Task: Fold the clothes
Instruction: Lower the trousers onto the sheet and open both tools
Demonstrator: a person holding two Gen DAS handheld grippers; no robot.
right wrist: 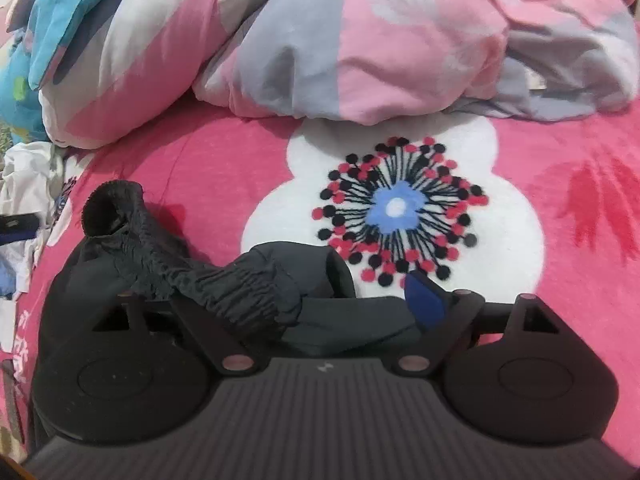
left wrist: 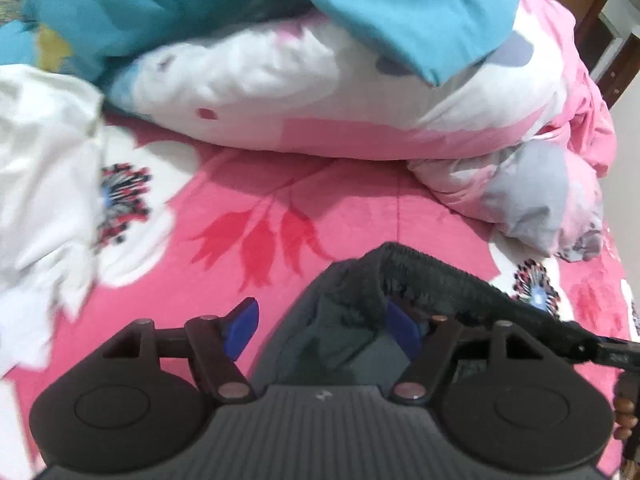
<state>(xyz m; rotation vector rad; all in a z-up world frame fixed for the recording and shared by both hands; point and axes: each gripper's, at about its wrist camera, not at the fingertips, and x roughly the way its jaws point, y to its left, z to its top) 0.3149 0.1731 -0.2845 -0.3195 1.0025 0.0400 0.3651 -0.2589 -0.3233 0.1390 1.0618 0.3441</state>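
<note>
Dark shorts (right wrist: pixel 224 300) with a ruched elastic waistband lie on the pink flowered bed blanket (right wrist: pixel 208 168), draped between both tools. Left tool (left wrist: pixel 324 328) stands apart, the waistband lying over its right finger. Right tool (right wrist: pixel 296 304) also stands apart, the waistband covering its left finger. Beyond, a pink-and-grey duvet (right wrist: pixel 360 52) is heaped; white clothes (left wrist: pixel 36 152) lie far left.

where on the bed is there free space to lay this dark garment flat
Bare pink blanket lies between the dark garment and the pink-and-white duvet, around the big flower. Crowded: white clothes at the left.
</note>
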